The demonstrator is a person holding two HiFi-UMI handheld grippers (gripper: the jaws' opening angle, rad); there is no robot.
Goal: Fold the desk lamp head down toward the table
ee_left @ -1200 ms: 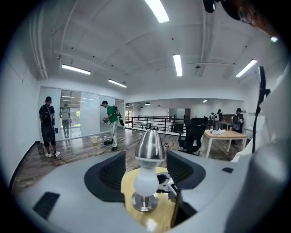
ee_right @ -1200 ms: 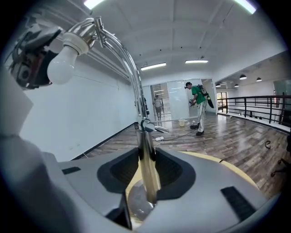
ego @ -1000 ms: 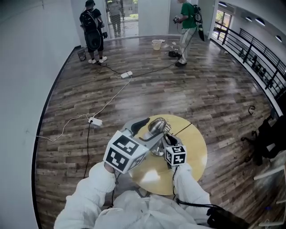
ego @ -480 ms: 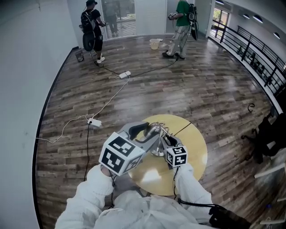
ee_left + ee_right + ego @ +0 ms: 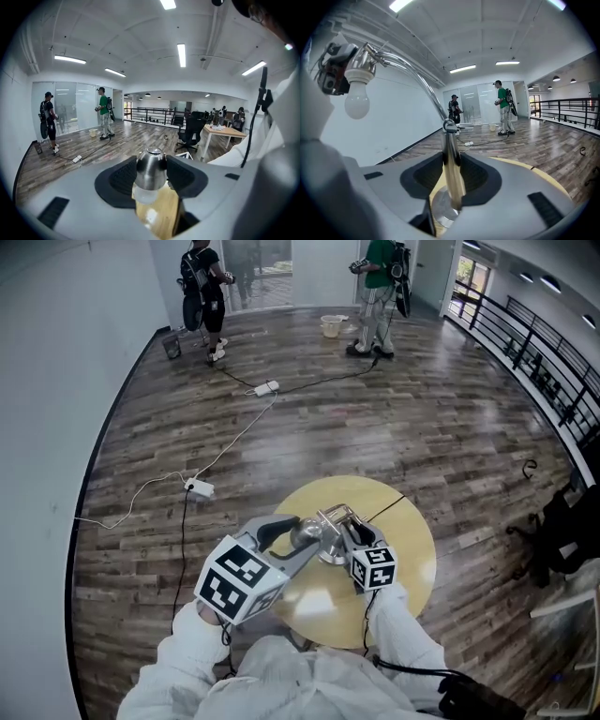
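**Firmly gripped – lamp head in one claw, stem in the other**

Right at the middle of the round yellow worktop (image 5: 405, 554) stands the desk lamp (image 5: 328, 532). Its metal lamp head (image 5: 151, 166) sits between the pads of the left claw (image 5: 151, 177), which is clenched on it from both sides. The white bulb (image 5: 145, 194) pokes out below the head, toward the worktop but above it.

In the right gripper view the curved chrome arm (image 5: 417, 75) runs from the head down to the upright stem (image 5: 452, 173). The right claw (image 5: 453, 180) is clamped on that stem, just above the round metal base (image 5: 442, 212), which rests flat on the worktop.

A thin dark cord (image 5: 386, 509) crosses the worktop to its far edge. Beyond lies wood floor with a white power strip (image 5: 200, 489) on a cable – and, well apart at the room's far end, a person in black (image 5: 203, 282) and a person in green (image 5: 375, 277).
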